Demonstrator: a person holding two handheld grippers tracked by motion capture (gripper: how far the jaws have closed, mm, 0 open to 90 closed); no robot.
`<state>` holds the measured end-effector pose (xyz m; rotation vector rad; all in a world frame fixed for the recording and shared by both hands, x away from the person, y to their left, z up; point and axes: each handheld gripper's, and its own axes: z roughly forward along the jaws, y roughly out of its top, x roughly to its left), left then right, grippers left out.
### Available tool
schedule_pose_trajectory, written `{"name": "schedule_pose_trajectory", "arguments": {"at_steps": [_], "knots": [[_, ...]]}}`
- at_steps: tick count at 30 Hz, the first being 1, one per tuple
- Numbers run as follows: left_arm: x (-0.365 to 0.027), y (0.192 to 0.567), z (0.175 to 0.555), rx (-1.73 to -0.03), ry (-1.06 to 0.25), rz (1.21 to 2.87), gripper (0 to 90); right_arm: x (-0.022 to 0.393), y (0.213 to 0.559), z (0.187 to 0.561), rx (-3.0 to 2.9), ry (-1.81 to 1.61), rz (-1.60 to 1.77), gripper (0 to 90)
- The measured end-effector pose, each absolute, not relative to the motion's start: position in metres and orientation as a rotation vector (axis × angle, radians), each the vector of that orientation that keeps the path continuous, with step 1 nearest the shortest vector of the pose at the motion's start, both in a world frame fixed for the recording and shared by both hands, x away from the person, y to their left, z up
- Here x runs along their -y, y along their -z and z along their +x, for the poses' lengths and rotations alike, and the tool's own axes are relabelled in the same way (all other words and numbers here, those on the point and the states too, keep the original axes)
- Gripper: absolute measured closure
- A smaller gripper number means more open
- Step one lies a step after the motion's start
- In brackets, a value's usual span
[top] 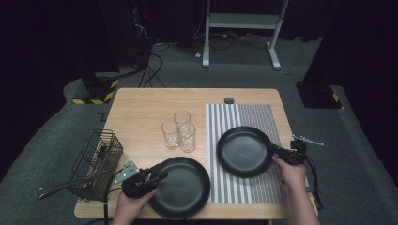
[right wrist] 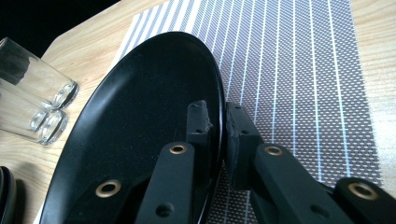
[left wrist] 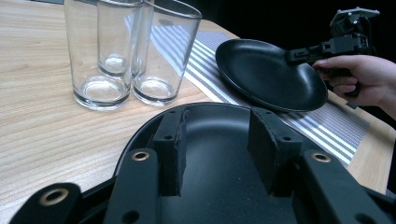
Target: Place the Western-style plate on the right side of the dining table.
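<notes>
Two black plates are in hand: the right claw (right wrist: 217, 123) is clamped on the rim of one plate (top: 241, 151), tilted on the striped placemat (top: 263, 117). The left claw (left wrist: 217, 140) is held open over the near plate (top: 180, 187) on the tabletop (top: 141, 108), ungripped. Judged next: closing on its rim.

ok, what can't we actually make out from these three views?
- Wire basket contents: high view, too dark and small; only handles poke out.
- Near plate: left gripper view, the jaws cover its near part; whether the pads touch it is unclear.
- Far plate underside: right gripper view, hidden by the plate itself.
- Small grey disc at the table's far edge: too small to identify.
</notes>
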<state>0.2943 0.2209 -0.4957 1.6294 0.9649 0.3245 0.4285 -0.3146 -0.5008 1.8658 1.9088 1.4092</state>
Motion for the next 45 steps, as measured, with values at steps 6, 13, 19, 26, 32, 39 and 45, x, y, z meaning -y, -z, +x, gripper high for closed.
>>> {"name": "schedule_pose_trajectory", "arguments": {"at_steps": [6, 13, 19, 26, 32, 39, 45], "knots": [[-0.221, 0.496, 0.295, -0.965, -0.324, 1.629, 57.7, 0.317, 0.505, 0.43, -1.903, -1.418, 1.881, 81.6], [-0.22, 0.496, 0.295, -0.965, -0.324, 1.635, 57.7, 0.318, 0.508, 0.432, -1.898, -1.407, 1.893, 81.8], [-0.22, 0.496, 0.295, -0.964, -0.324, 1.636, 57.7, 0.319, 0.511, 0.432, -1.898, -1.397, 1.905, 81.7], [-0.22, 0.496, 0.295, -0.964, -0.33, 1.649, 57.7, 0.318, 0.511, 0.433, -1.895, -1.368, 1.904, 81.8], [-0.219, 0.496, 0.295, -0.963, -0.337, 1.656, 57.6, 0.318, 0.512, 0.433, -1.898, -1.353, 1.911, 81.7], [-0.22, 0.496, 0.295, -0.964, -0.341, 1.658, 57.6, 0.317, 0.512, 0.434, -1.897, -1.318, 1.916, 81.8], [-0.219, 0.496, 0.294, -0.964, -0.351, 1.67, 57.4, 0.318, 0.512, 0.432, -1.896, -1.292, 1.911, 82.7]]}}
